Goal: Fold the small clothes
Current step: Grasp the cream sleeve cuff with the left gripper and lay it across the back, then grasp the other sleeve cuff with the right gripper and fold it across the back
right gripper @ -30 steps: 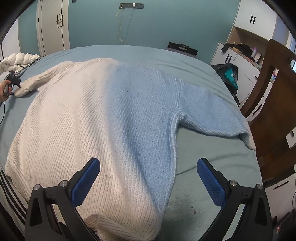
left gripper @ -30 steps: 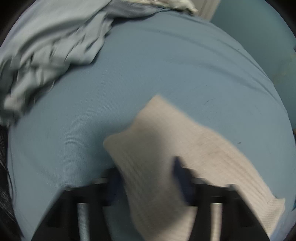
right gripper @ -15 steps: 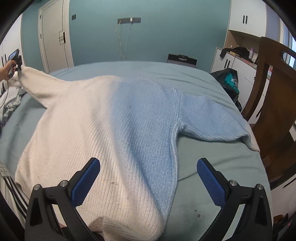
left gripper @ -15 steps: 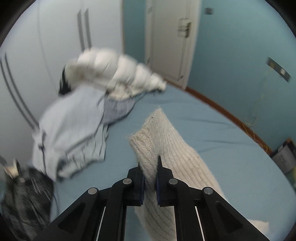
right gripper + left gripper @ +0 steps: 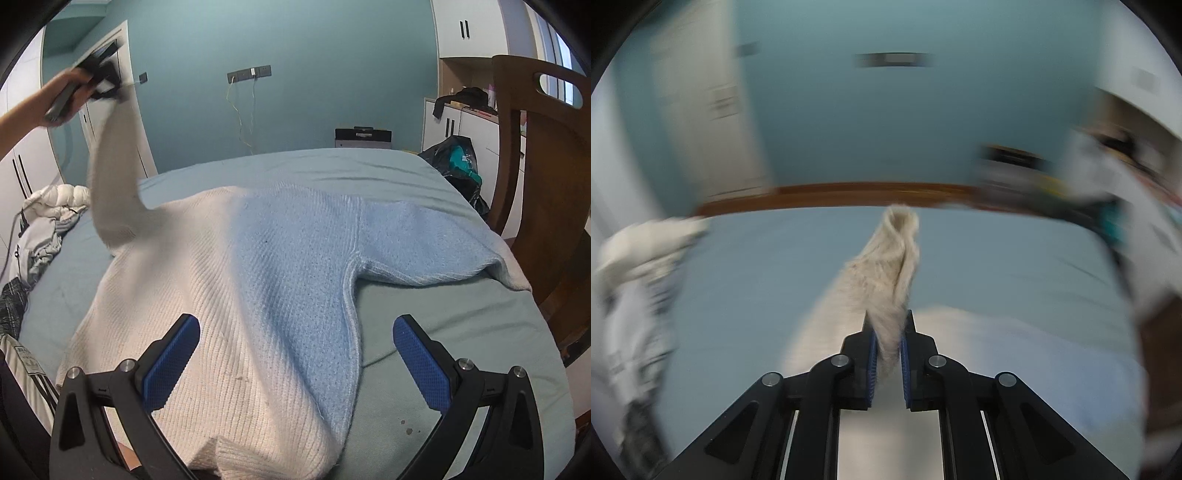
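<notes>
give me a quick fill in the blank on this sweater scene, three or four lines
1. The left gripper is shut on the sweater's cream ____.
2. The sweater lies spread on the ____.
3. The sweater's other sleeve is coloured ____.
4. The fingers of the right gripper stand ____, holding nothing.

Missing words: sleeve; bed; blue; open

At the right-wrist view's eight o'clock edge, a striped garment (image 5: 26, 373) carries a small printed label with a trefoil logo; its lettering is too small to read. Nothing else is legible.
</notes>
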{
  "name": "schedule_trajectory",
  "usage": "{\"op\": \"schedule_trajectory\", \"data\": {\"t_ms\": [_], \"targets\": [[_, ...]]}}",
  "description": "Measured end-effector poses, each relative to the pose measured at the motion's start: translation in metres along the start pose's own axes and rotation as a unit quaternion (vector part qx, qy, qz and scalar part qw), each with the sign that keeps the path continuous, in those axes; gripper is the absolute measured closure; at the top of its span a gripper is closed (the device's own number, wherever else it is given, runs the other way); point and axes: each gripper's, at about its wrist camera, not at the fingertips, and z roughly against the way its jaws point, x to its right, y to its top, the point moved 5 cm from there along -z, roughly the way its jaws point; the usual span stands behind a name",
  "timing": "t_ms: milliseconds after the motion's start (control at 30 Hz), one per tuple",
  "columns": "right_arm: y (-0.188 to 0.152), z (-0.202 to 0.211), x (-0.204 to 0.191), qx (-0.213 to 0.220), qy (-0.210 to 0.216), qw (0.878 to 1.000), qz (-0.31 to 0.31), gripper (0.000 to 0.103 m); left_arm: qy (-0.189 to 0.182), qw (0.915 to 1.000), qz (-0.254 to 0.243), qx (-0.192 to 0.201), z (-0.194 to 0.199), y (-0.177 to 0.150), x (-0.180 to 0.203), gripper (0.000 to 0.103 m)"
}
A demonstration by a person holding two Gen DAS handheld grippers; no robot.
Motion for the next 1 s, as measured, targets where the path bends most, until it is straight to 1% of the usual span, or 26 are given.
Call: {"op": "schedule_trajectory", "data": {"t_ms": [33, 67, 100, 133, 167, 200, 233, 267, 333, 367, 433, 467, 500, 567, 600, 633, 667, 700, 733, 767, 800, 833, 867, 900, 967, 1000], "targets": [[-0.001, 0.001, 0.002, 0.002, 0.001, 1.0, -0.002, 0.001, -0.064, 0.9978, -0.013, -0.006, 0.003, -0.012, 0.039, 0.092], [-0.001, 0.003, 0.005, 0.005, 0.003, 1.0, -0.007, 0.001, -0.165, 0.9857, -0.02, -0.031, 0.006, -0.032, 0.088, 0.088], [-0.001, 0.004, 0.008, 0.007, 0.004, 1.0, -0.012, 0.001, -0.225, 0.9726, -0.017, -0.058, 0.005, -0.047, 0.115, 0.083], [0.0, 0.006, 0.011, 0.009, 0.006, 1.0, -0.022, 0.001, -0.279, 0.9554, -0.009, -0.096, 0.002, -0.068, 0.143, 0.06], [0.0, 0.007, 0.014, 0.011, 0.007, 1.0, -0.027, 0.001, -0.301, 0.9455, 0.004, -0.125, -0.002, -0.086, 0.162, 0.023], [-0.001, 0.008, 0.017, 0.012, 0.008, 0.999, -0.034, 0.001, -0.305, 0.9427, 0.022, -0.134, -0.005, -0.104, 0.166, 0.011], [0.0, 0.009, 0.02, 0.013, 0.011, 0.999, -0.044, 0.001, -0.305, 0.9429, 0.037, -0.13, -0.006, -0.114, 0.165, 0.008], [0.0, 0.009, 0.023, 0.013, 0.012, 0.999, -0.049, 0.001, -0.299, 0.9449, 0.053, -0.122, -0.007, -0.127, 0.161, 0.008], [-0.001, 0.007, 0.027, 0.01, 0.019, 0.998, -0.06, 0.001, -0.258, 0.9579, 0.053, -0.114, -0.013, -0.156, 0.146, 0.008], [0.0, 0.004, 0.029, 0.004, 0.025, 0.997, -0.069, 0.001, -0.217, 0.9693, 0.038, -0.11, -0.014, -0.171, 0.131, 0.008], [-0.001, -0.001, 0.031, -0.009, 0.037, 0.996, -0.08, 0.001, -0.142, 0.9844, 0.021, -0.102, -0.015, -0.191, 0.101, 0.008], [-0.002, -0.004, 0.032, -0.017, 0.042, 0.995, -0.083, 0.001, -0.095, 0.991, 0.015, -0.093, -0.017, -0.194, 0.074, 0.008], [-0.003, -0.007, 0.033, -0.029, 0.046, 0.994, -0.09, 0.001, -0.037, 0.9965, 0.014, -0.073, -0.016, -0.204, 0.044, 0.008], [-0.005, -0.019, 0.037, -0.068, 0.039, 0.99, -0.114, 0.001, 0.044, 0.9983, 0.021, -0.033, -0.012, -0.214, -0.008, 0.006], [-0.002, -0.028, 0.036, -0.089, 0.042, 0.986, -0.133, 0.001, 0.073, 0.9969, 0.023, -0.019, -0.016, -0.221, -0.022, 0.005], [0.001, -0.034, 0.035, -0.094, 0.063, 0.982, -0.149, 0.001, 0.107, 0.9936, 0.03, -0.018, -0.019, -0.227, -0.045, 0.005], [0.009, -0.046, 0.03, -0.098, 0.111, 0.972, -0.18, 0.001, 0.123, 0.9913, 0.039, -0.027, -0.025, -0.23, -0.063, 0.005], [0.018, -0.064, 0.024, -0.109, 0.159, 0.956, -0.223, 0.001, 0.124, 0.9903, 0.053, -0.031, -0.028, -0.226, -0.077, 0.005], [0.024, -0.079, 0.02, -0.123, 0.183, 0.942, -0.252, 0.001, 0.117, 0.9906, 0.068, -0.023, -0.03, -0.221, -0.086, 0.005], [0.033, -0.105, 0.014, -0.148, 0.213, 0.921, -0.292, 0.001, 0.116, 0.9891, 0.089, -0.019, -0.032, -0.215, -0.1, 0.005], [0.044, -0.136, 0.007, -0.172, 0.238, 0.896, -0.333, 0.001, 0.12, 0.9872, 0.102, -0.022, -0.033, -0.212, -0.109, 0.005], [0.053, -0.163, 0.001, -0.188, 0.247, 0.88, -0.36, 0.001, 0.124, 0.9855, 0.114, -0.023, -0.034, -0.208, -0.119, 0.005], [0.062, -0.19, -0.003, -0.2, 0.245, 0.871, -0.376, 0.004, 0.123, 0.9852, 0.117, -0.019, -0.037, -0.212, -0.128, 0.005], [0.068, -0.208, -0.007, -0.208, 0.24, 0.867, -0.383, 0.015, 0.122, 0.9855, 0.117, -0.015, -0.039, -0.213, -0.133, 0.005], [0.085, -0.26, -0.015, -0.229, 0.216, 0.859, -0.404, 0.032, 0.131, 0.9859, 0.103, -0.018, -0.042, -0.212, -0.136, 0.005], [0.09, -0.277, -0.02, -0.237, 0.206, 0.857, -0.407, 0.032, 0.145, 0.9855, 0.085, -0.02, -0.044, -0.21, -0.139, 0.005]]}}
